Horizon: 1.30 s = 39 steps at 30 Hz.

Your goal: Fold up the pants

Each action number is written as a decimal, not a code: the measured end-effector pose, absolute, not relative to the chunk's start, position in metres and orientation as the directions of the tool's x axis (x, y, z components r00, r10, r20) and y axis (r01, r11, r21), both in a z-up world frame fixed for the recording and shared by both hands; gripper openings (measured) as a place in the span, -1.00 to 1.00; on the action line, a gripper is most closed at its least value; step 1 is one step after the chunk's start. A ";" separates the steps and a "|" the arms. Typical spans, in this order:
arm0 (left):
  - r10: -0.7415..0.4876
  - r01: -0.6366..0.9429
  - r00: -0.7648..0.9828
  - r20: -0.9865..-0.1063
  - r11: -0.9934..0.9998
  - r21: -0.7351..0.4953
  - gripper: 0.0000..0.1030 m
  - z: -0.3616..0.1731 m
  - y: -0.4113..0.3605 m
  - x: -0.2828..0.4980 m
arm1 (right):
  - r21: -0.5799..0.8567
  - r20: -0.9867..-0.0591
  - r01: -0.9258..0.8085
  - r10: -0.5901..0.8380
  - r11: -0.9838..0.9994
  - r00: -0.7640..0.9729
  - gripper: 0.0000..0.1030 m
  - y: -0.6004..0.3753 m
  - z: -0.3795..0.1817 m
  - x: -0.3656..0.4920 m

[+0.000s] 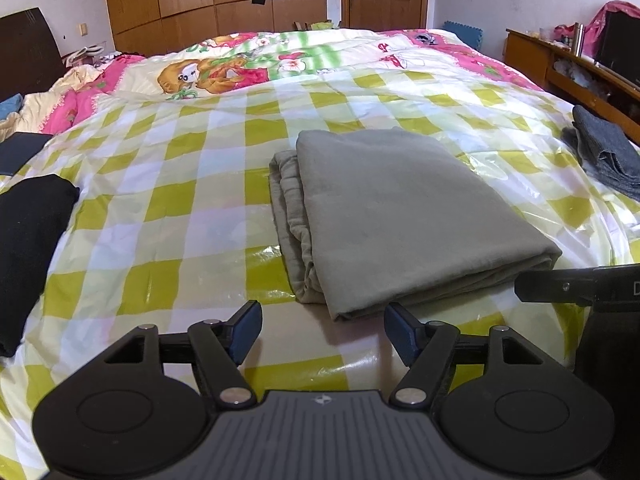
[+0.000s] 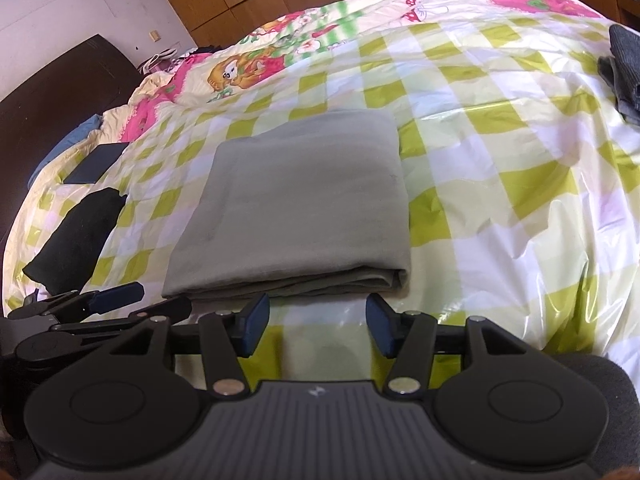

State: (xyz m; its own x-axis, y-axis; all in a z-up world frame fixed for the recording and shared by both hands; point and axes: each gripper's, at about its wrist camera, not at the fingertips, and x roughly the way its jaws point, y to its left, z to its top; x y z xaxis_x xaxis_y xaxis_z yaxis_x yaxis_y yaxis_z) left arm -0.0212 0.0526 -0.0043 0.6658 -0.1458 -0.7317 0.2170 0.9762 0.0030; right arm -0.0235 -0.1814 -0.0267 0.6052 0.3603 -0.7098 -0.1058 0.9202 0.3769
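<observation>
Green-and-white checked plastic sheet (image 1: 168, 208) is seen from the left wrist bearing grey-green pants (image 1: 400, 208) folded into a thick rectangle, layered edges at its left, ahead of the left gripper (image 1: 322, 330), parted and empty; from the right wrist, the pants (image 2: 304, 200) lie smooth-topped just beyond the right gripper (image 2: 318, 326), likewise parted and empty.

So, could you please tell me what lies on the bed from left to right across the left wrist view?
Black garment → folded grey-green pants → folded dark grey garment, all lying on the checked plastic sheet.
</observation>
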 end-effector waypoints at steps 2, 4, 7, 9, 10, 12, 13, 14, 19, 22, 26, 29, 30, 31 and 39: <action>-0.152 0.225 0.662 -0.734 0.974 0.001 0.56 -0.007 0.051 -0.017 | 0.381 -0.710 -0.111 0.368 0.918 0.601 0.07 -0.179 -0.028 -0.019; -0.150 0.233 0.664 -0.733 0.973 0.012 0.56 -0.009 0.049 -0.012 | 0.375 -0.707 -0.122 0.369 0.919 0.604 0.07 -0.175 -0.029 -0.013; -0.156 0.253 0.653 -0.741 0.967 0.019 0.56 -0.014 0.045 -0.001 | 0.375 -0.712 -0.128 0.374 0.918 0.594 0.11 -0.168 -0.035 -0.001; -0.153 0.259 0.643 -0.750 0.966 0.025 0.56 -0.019 0.043 0.007 | 0.358 -0.721 -0.134 0.365 0.924 0.589 0.13 -0.163 -0.039 0.006; -0.154 0.260 0.640 -0.753 0.965 0.024 0.56 -0.021 0.042 0.011 | 0.347 -0.724 -0.137 0.358 0.928 0.590 0.13 -0.161 -0.040 0.008; -0.159 0.263 0.633 -0.758 0.965 0.017 0.56 -0.025 0.041 0.017 | 0.345 -0.724 -0.141 0.359 0.928 0.590 0.13 -0.159 -0.043 0.013; -0.160 0.262 0.630 -0.760 0.965 0.014 0.56 -0.026 0.041 0.021 | 0.348 -0.725 -0.139 0.360 0.927 0.588 0.13 -0.159 -0.044 0.016; -0.159 0.262 0.628 -0.762 0.965 0.014 0.56 -0.028 0.040 0.025 | 0.350 -0.726 -0.138 0.362 0.926 0.585 0.14 -0.159 -0.045 0.020; -0.139 0.258 0.628 -0.766 0.966 0.036 0.56 -0.032 0.038 0.050 | 0.357 -0.727 -0.131 0.363 0.925 0.583 0.14 -0.155 -0.048 0.044; -0.116 0.241 0.631 -0.767 0.969 0.052 0.57 -0.032 0.038 0.068 | 0.359 -0.731 -0.128 0.364 0.924 0.577 0.14 -0.149 -0.049 0.062; -0.110 0.231 0.631 -0.768 0.972 0.051 0.57 -0.027 0.040 0.069 | 0.371 -0.712 -0.140 0.378 0.918 0.592 0.14 -0.152 -0.040 0.054; -0.105 0.211 0.628 -0.771 0.977 0.040 0.57 -0.028 0.042 0.057 | 0.353 -0.704 -0.138 0.359 0.926 0.613 0.14 -0.157 -0.036 0.035; -0.102 0.203 0.625 -0.774 0.979 0.035 0.57 -0.029 0.042 0.052 | 0.348 -0.702 -0.133 0.352 0.928 0.619 0.14 -0.158 -0.036 0.029; -0.102 0.192 0.625 -0.774 0.981 0.026 0.57 -0.030 0.041 0.047 | 0.341 -0.701 -0.127 0.343 0.931 0.626 0.14 -0.159 -0.037 0.023; -0.106 0.186 0.653 -0.750 0.982 0.022 0.72 -0.016 0.037 0.017 | 0.320 -0.702 -0.121 0.321 0.940 0.636 0.13 -0.155 -0.037 0.007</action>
